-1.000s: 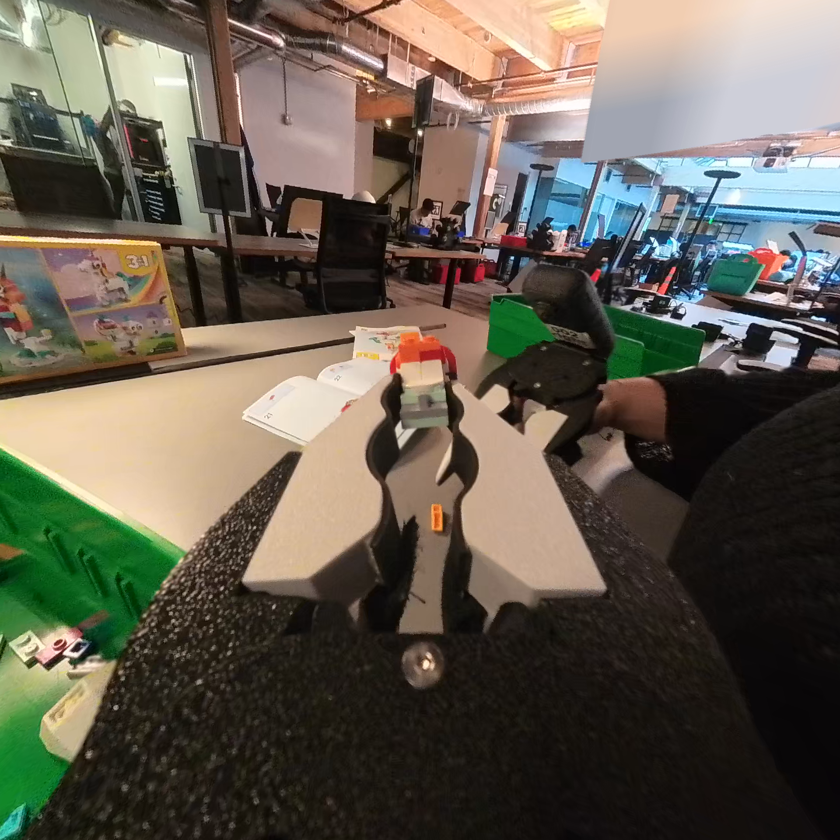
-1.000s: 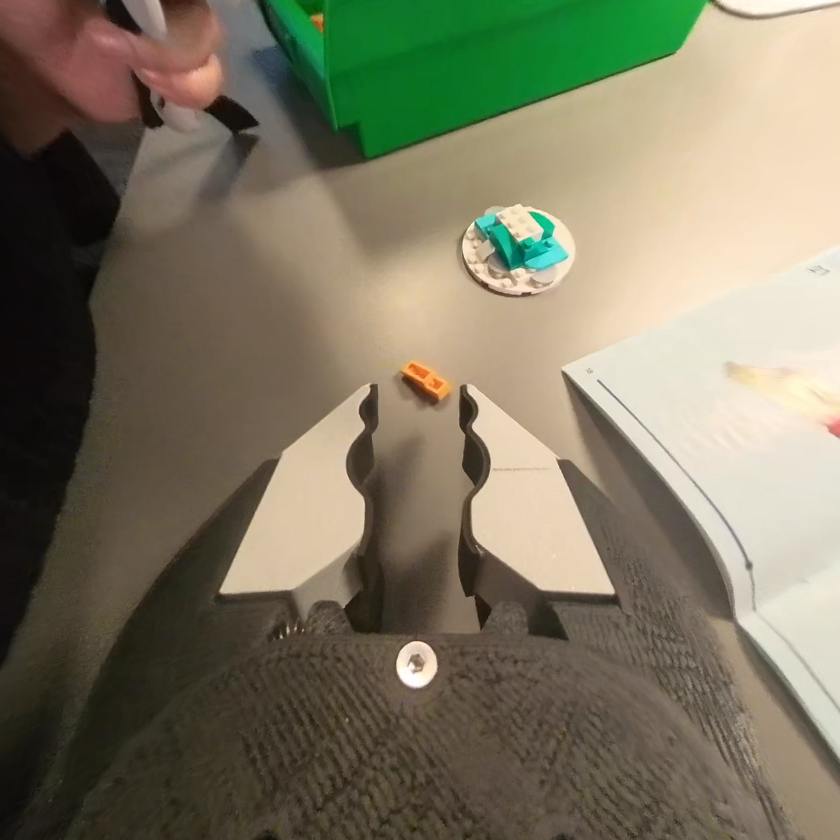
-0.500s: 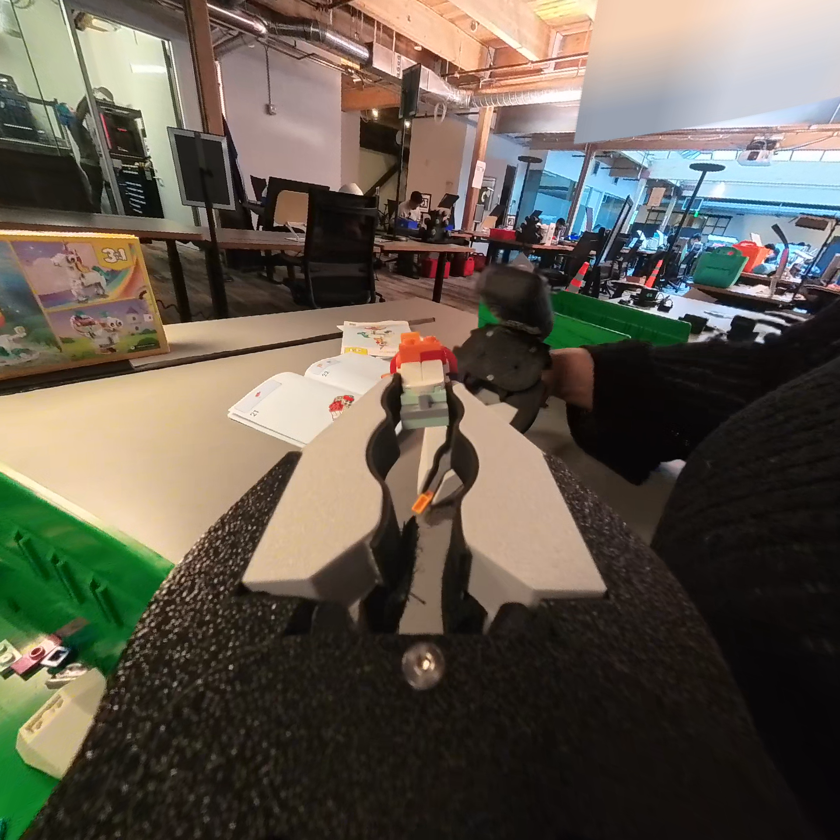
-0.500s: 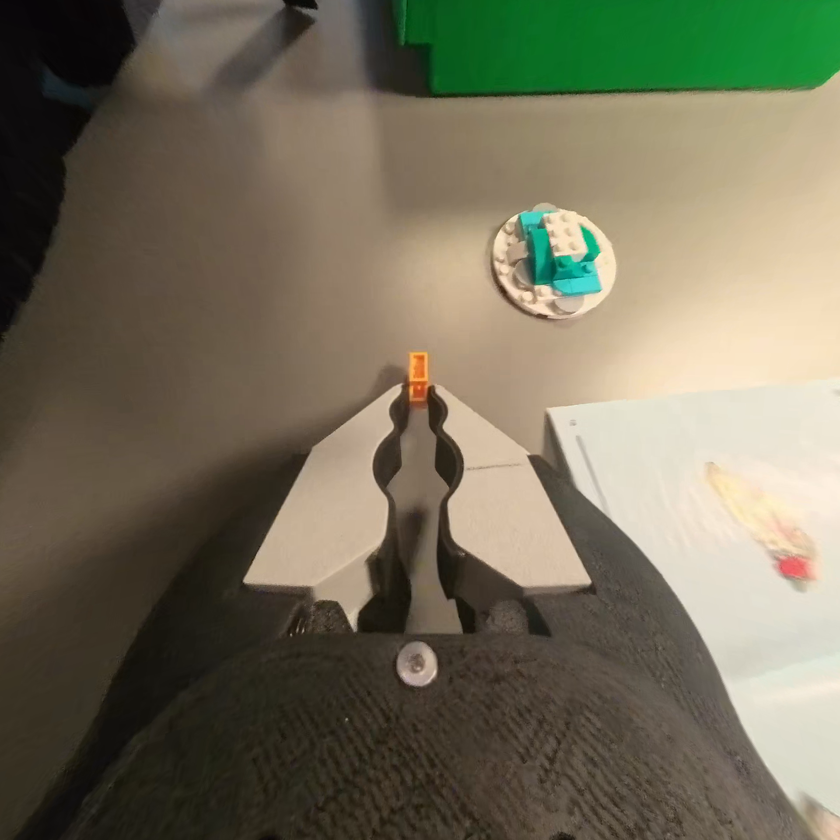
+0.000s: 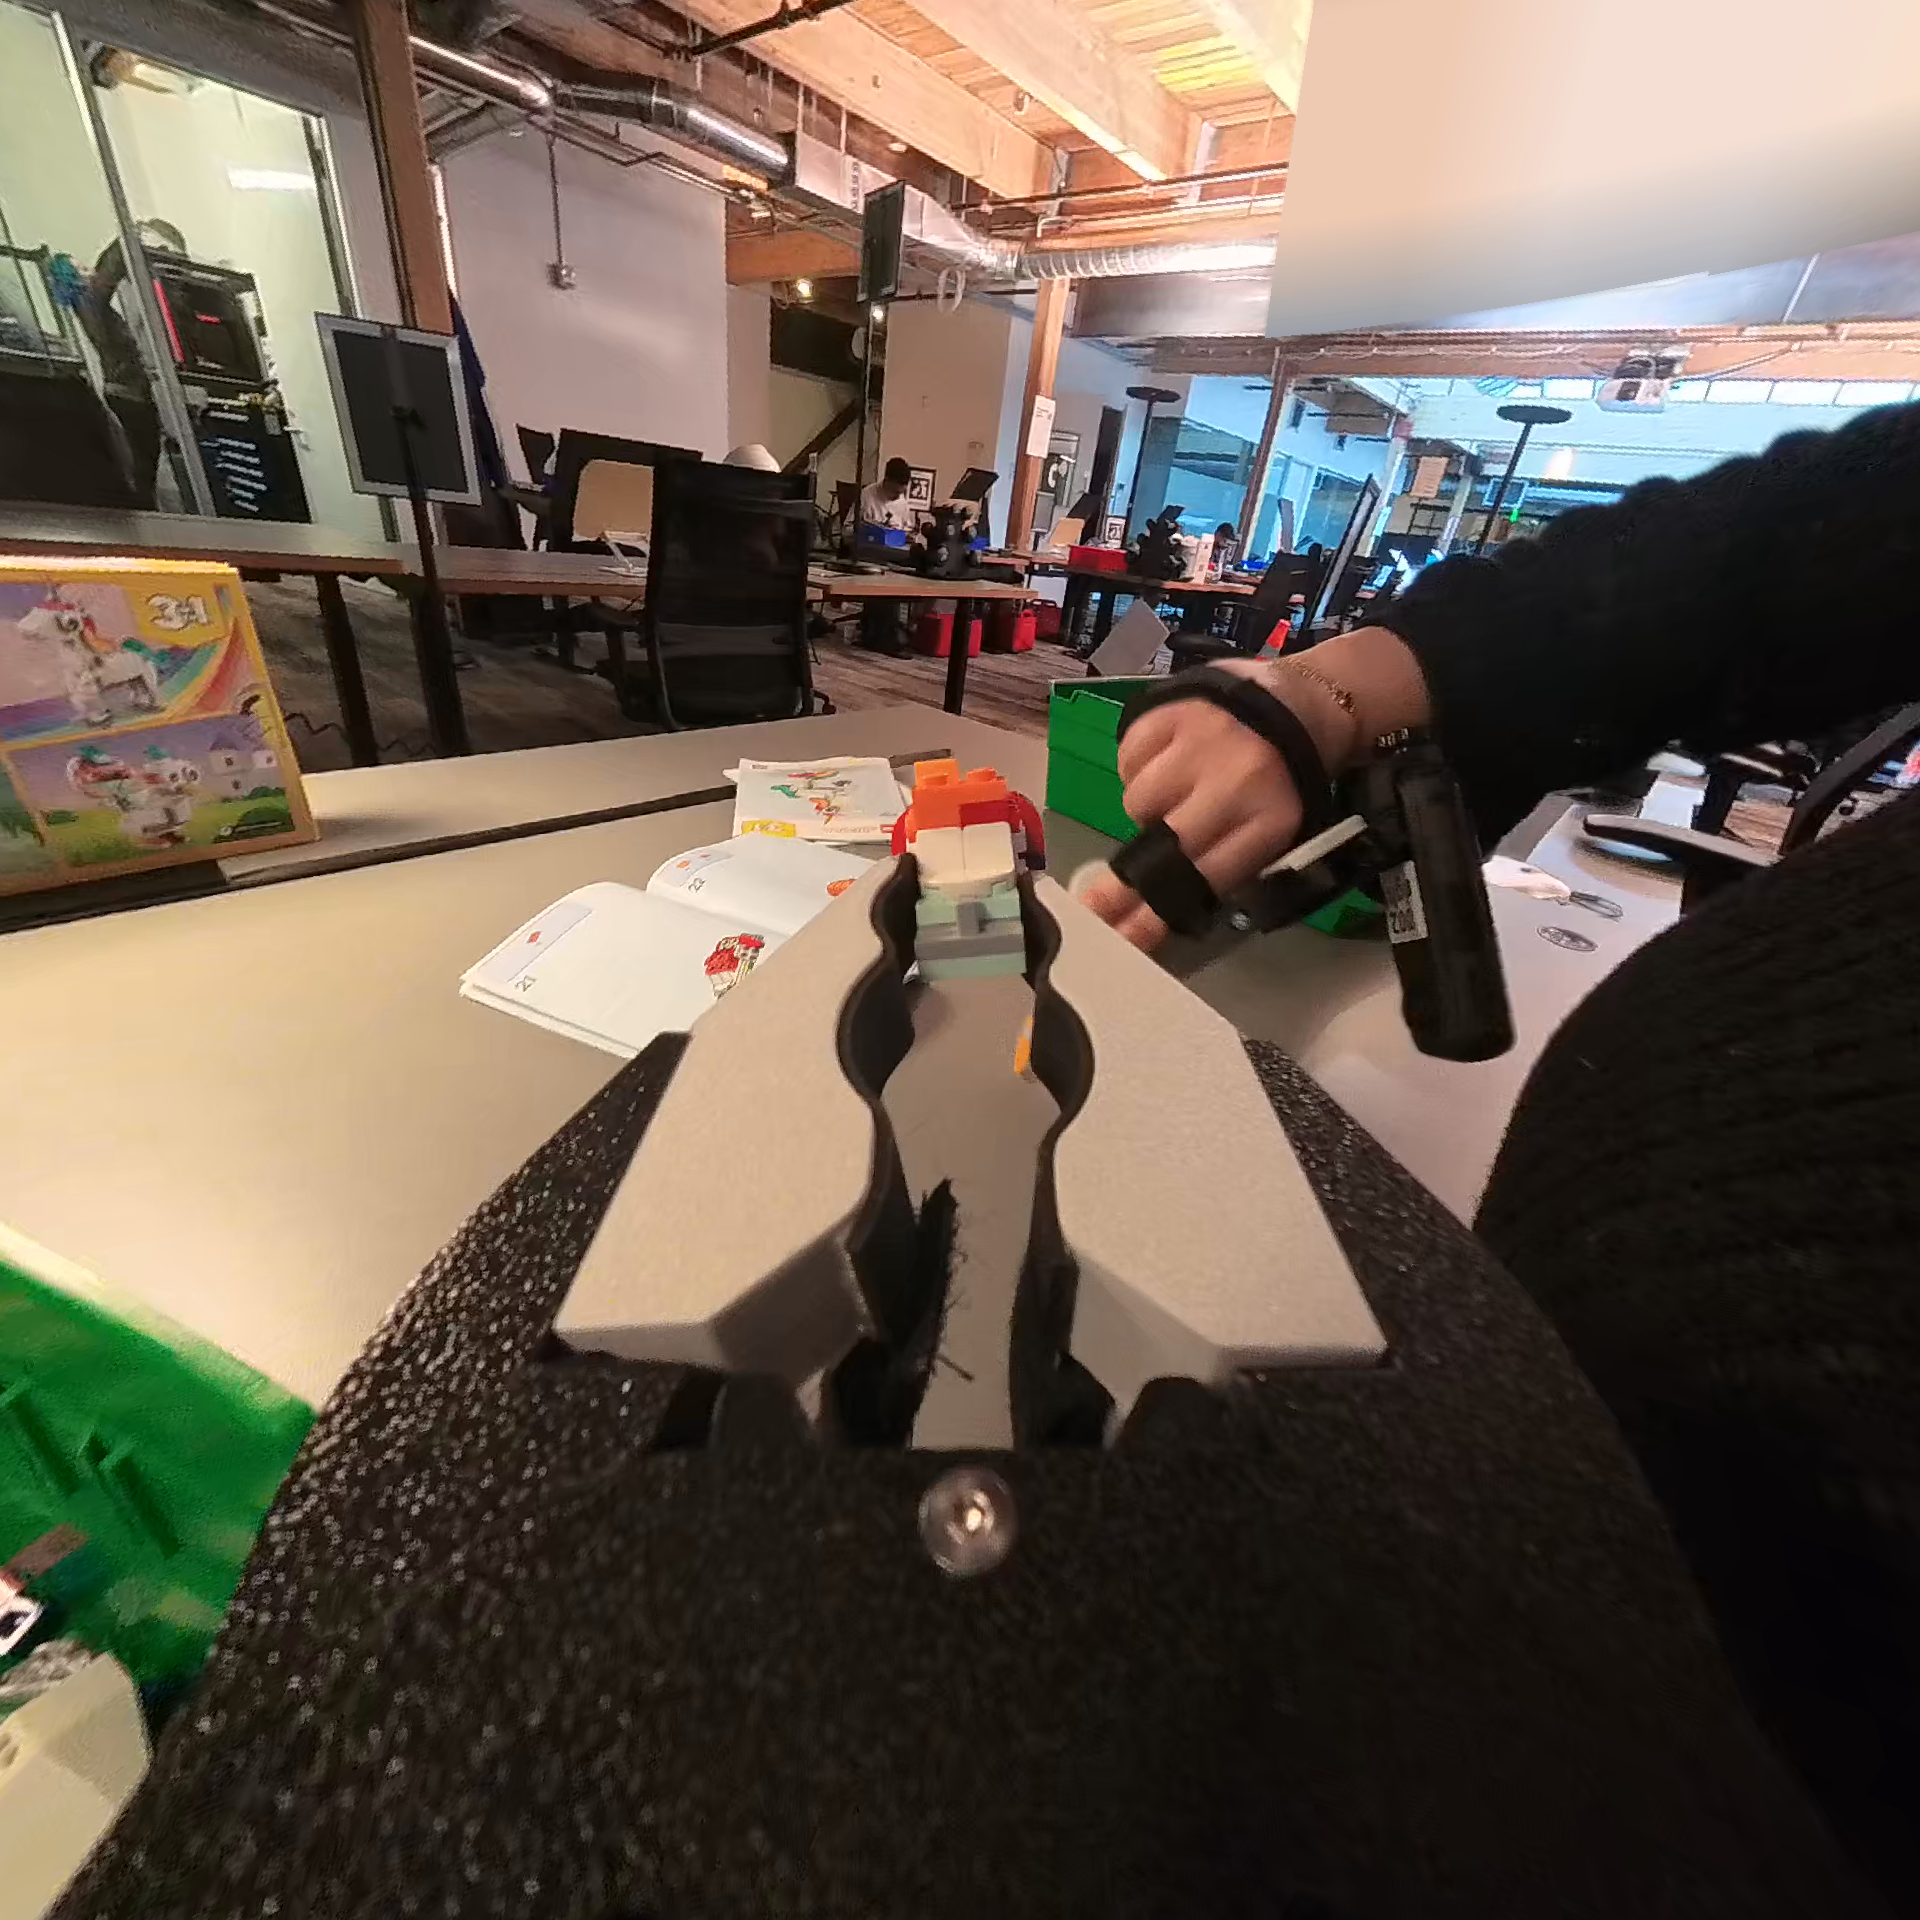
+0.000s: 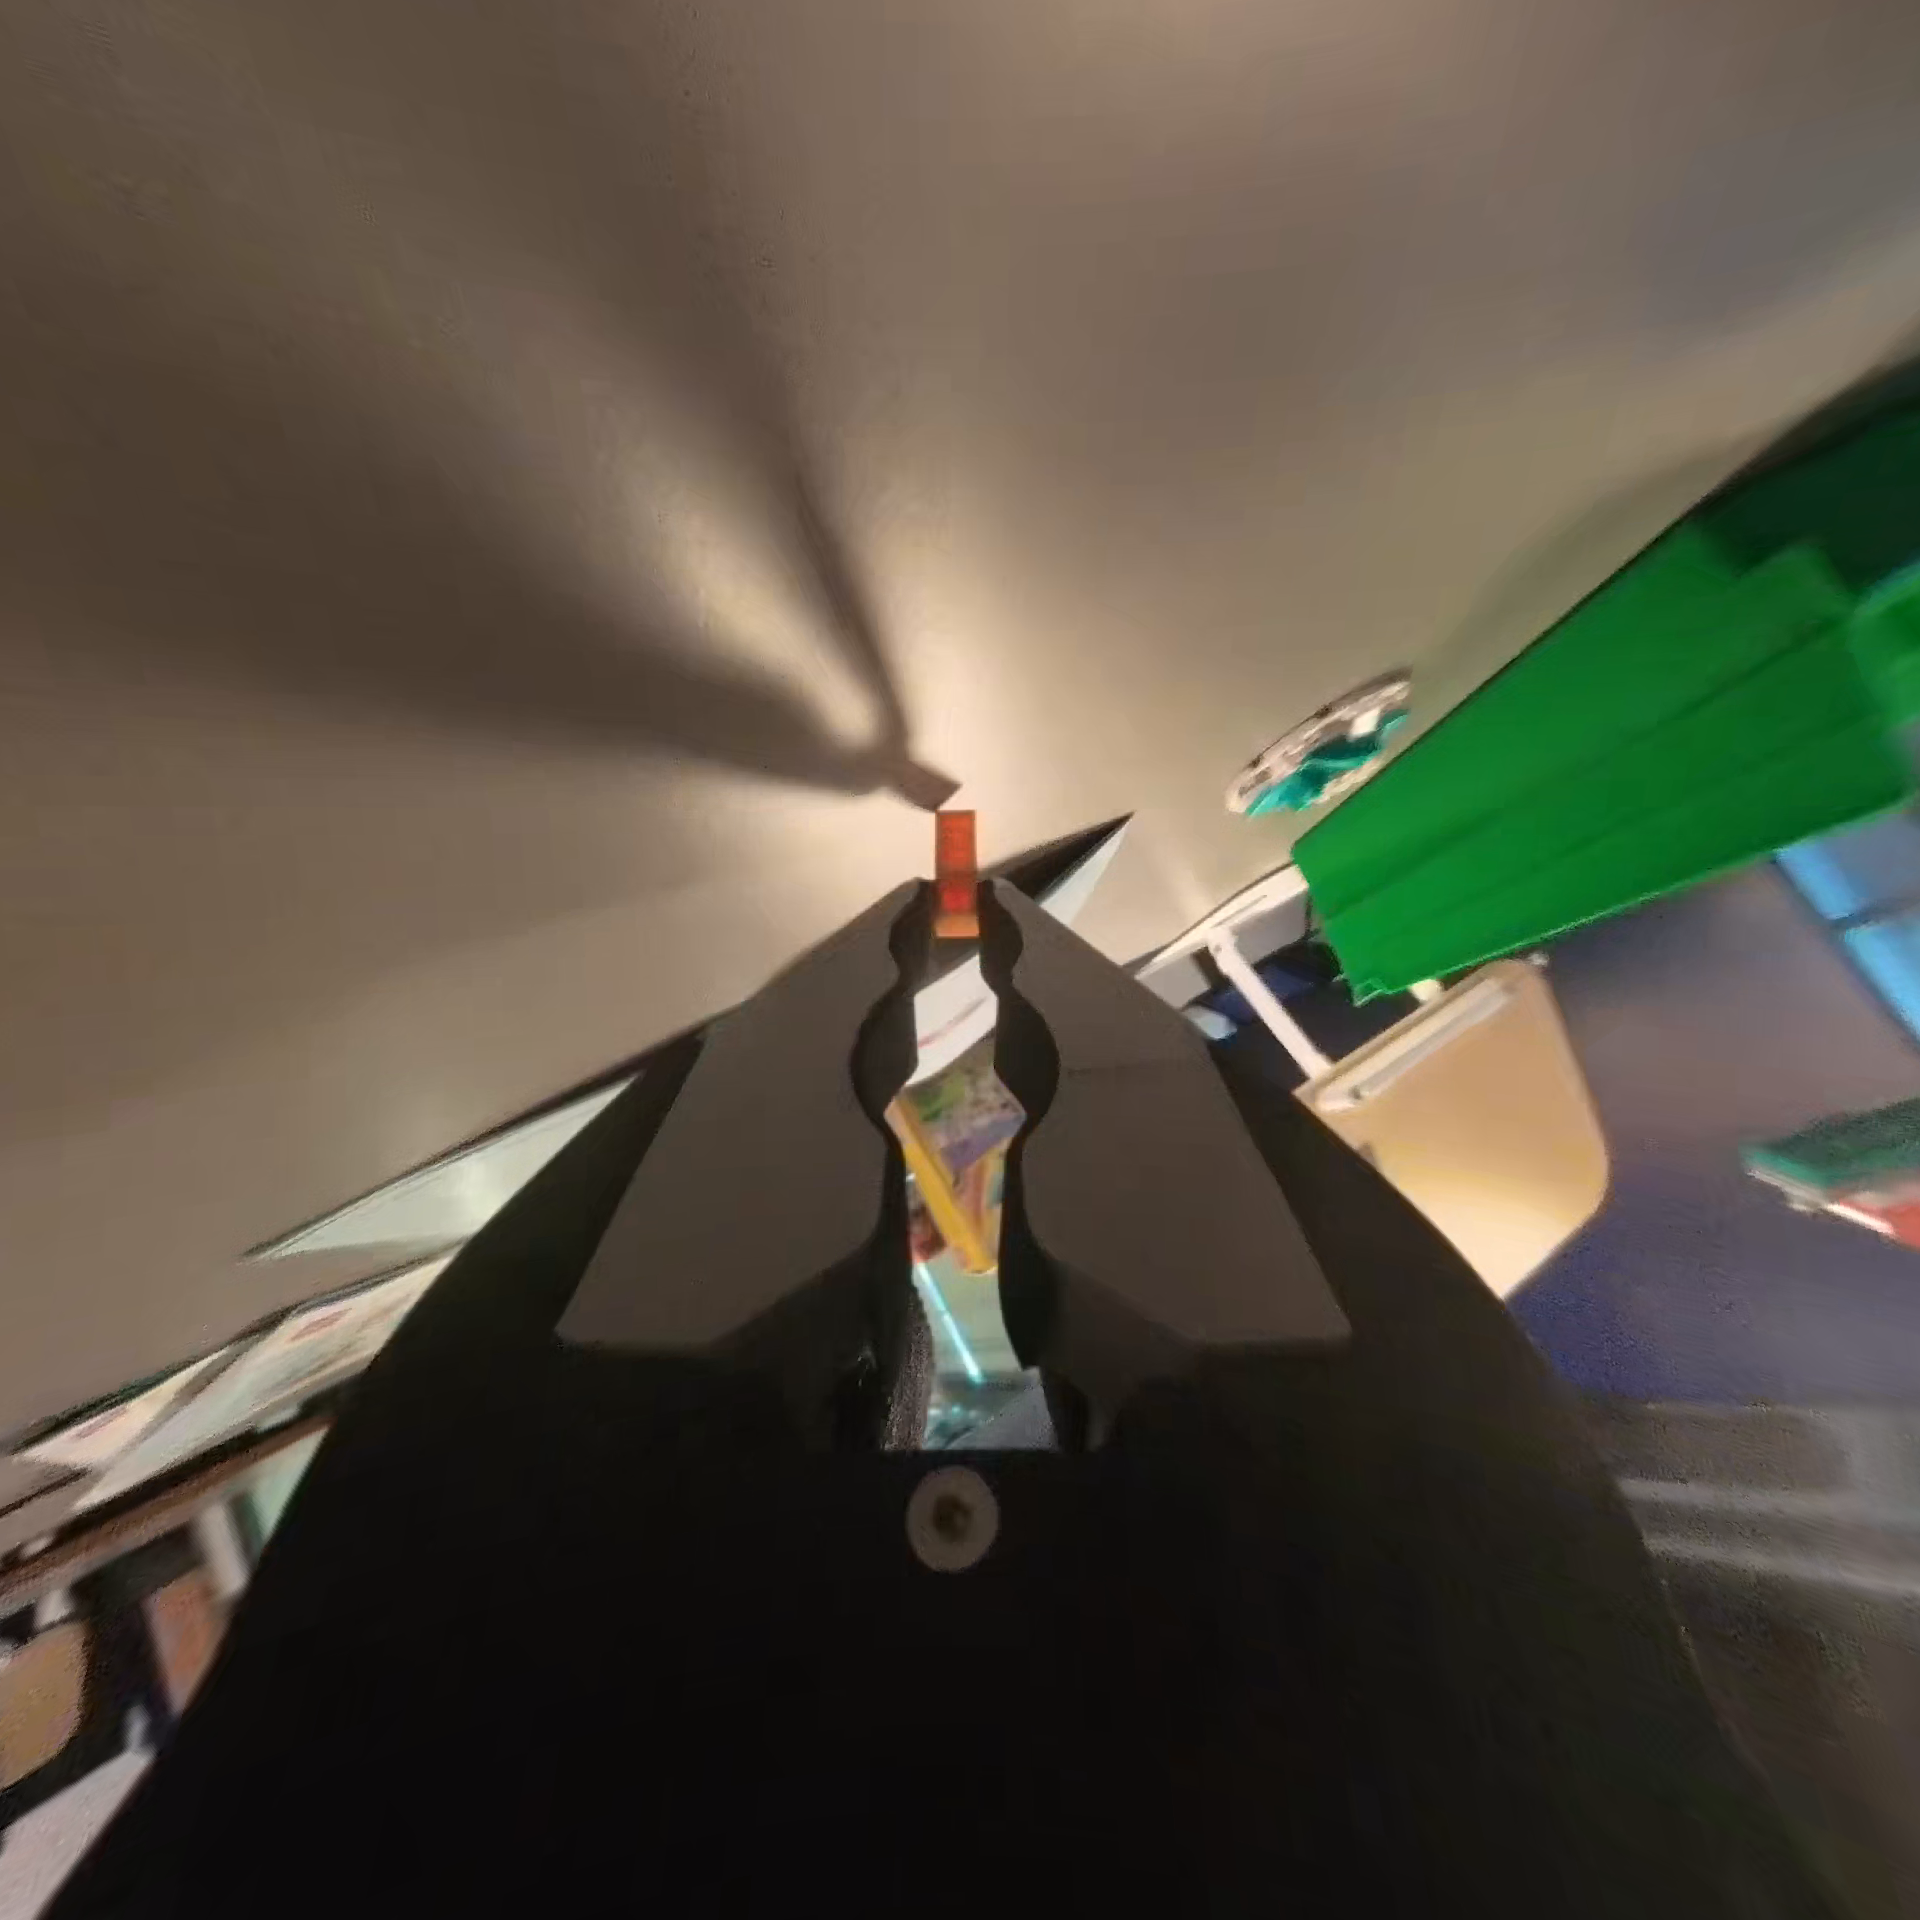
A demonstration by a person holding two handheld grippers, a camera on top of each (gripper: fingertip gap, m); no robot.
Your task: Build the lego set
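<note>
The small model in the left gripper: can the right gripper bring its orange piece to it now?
Probably yes: the right gripper holds the orange piece, and the small model projects uncovered from the left gripper.

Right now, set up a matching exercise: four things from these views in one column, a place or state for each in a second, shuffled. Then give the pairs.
Things
1. small orange piece
2. partly built figure
3. open instruction booklet
4. round white plate with teal bricks

Places or states
A. lying flat on the table, pages up
B. pinched at the tips of the right gripper
C. on the table beside the green bin
D. clamped between the fingers of the left gripper

Pairs: 1-B, 2-D, 3-A, 4-C
</note>
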